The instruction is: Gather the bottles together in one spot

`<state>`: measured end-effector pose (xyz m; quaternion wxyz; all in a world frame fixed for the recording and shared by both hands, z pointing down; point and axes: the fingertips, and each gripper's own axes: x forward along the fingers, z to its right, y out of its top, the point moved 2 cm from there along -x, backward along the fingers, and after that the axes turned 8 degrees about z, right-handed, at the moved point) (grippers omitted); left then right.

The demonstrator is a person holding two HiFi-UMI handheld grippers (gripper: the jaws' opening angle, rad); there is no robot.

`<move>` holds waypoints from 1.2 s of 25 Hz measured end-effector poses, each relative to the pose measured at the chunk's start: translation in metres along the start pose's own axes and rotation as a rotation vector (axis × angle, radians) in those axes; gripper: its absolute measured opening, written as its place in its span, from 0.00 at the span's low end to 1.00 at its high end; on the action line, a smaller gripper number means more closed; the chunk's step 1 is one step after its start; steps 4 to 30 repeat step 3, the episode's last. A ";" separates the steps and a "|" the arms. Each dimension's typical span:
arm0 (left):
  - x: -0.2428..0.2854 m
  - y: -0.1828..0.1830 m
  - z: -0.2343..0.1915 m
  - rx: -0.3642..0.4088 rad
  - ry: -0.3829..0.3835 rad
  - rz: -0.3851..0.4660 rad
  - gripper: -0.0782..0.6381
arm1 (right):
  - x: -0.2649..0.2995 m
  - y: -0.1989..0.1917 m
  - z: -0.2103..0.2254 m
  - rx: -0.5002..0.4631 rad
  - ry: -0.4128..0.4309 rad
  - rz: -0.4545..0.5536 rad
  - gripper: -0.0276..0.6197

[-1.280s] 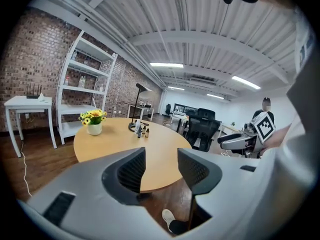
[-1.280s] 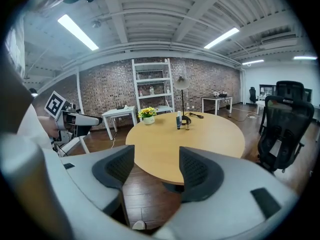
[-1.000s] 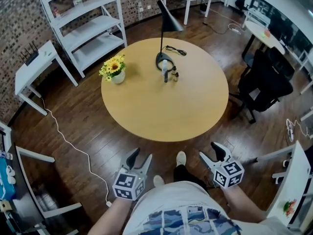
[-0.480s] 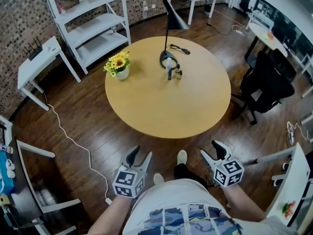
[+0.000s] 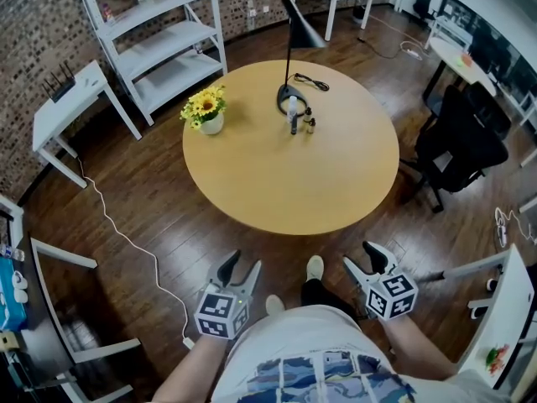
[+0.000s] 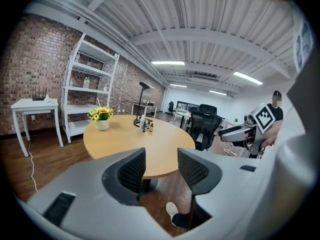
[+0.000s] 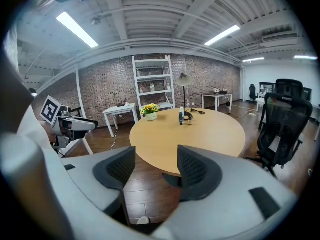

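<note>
Bottles [image 5: 293, 116] stand upright across the table [image 5: 277, 183], dead ahead and far off — left gripper [image 5: 242, 264] and right gripper [image 5: 359, 255] equally distant, both gaping empty, the right's jaws having just narrowed slightly.

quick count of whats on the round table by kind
bottles: 3 (far off and tightly grouped, so this count is the least sure)
desk lamp: 1
pot of yellow flowers: 1
total: 5

Head view steeply down from above; both gripper views low, toward the same round table [image 5: 285, 175].
</note>
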<state>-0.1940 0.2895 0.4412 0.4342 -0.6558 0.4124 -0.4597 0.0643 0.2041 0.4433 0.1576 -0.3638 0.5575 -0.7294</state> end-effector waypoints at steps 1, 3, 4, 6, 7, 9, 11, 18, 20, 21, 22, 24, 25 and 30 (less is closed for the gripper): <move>0.000 -0.001 0.000 -0.001 0.002 -0.001 0.36 | 0.000 -0.001 0.000 0.000 0.000 -0.001 0.49; 0.000 -0.002 -0.001 -0.002 0.005 -0.002 0.36 | 0.001 -0.002 0.000 0.001 0.001 -0.004 0.49; 0.000 -0.002 -0.001 -0.002 0.005 -0.002 0.36 | 0.001 -0.002 0.000 0.001 0.001 -0.004 0.49; 0.000 -0.002 -0.001 -0.002 0.005 -0.002 0.36 | 0.001 -0.002 0.000 0.001 0.001 -0.004 0.49; 0.000 -0.002 -0.001 -0.002 0.005 -0.002 0.36 | 0.001 -0.002 0.000 0.001 0.001 -0.004 0.49; 0.000 -0.002 -0.001 -0.002 0.005 -0.002 0.36 | 0.001 -0.002 0.000 0.001 0.001 -0.004 0.49; 0.000 -0.002 -0.001 -0.002 0.005 -0.002 0.36 | 0.001 -0.002 0.000 0.001 0.001 -0.004 0.49; 0.000 -0.002 -0.001 -0.002 0.005 -0.002 0.36 | 0.001 -0.002 0.000 0.001 0.001 -0.004 0.49; 0.000 -0.002 -0.001 -0.002 0.005 -0.002 0.36 | 0.001 -0.002 0.000 0.001 0.001 -0.004 0.49; 0.000 -0.002 -0.001 -0.002 0.005 -0.002 0.36 | 0.001 -0.002 0.000 0.001 0.001 -0.004 0.49; 0.000 -0.002 -0.001 -0.002 0.005 -0.002 0.36 | 0.001 -0.002 0.000 0.001 0.001 -0.004 0.49; 0.000 -0.002 -0.001 -0.002 0.005 -0.002 0.36 | 0.001 -0.002 0.000 0.001 0.001 -0.004 0.49; 0.000 -0.002 -0.001 -0.002 0.005 -0.002 0.36 | 0.001 -0.002 0.000 0.001 0.001 -0.004 0.49; 0.000 -0.002 -0.001 -0.002 0.005 -0.002 0.36 | 0.001 -0.002 0.000 0.001 0.001 -0.004 0.49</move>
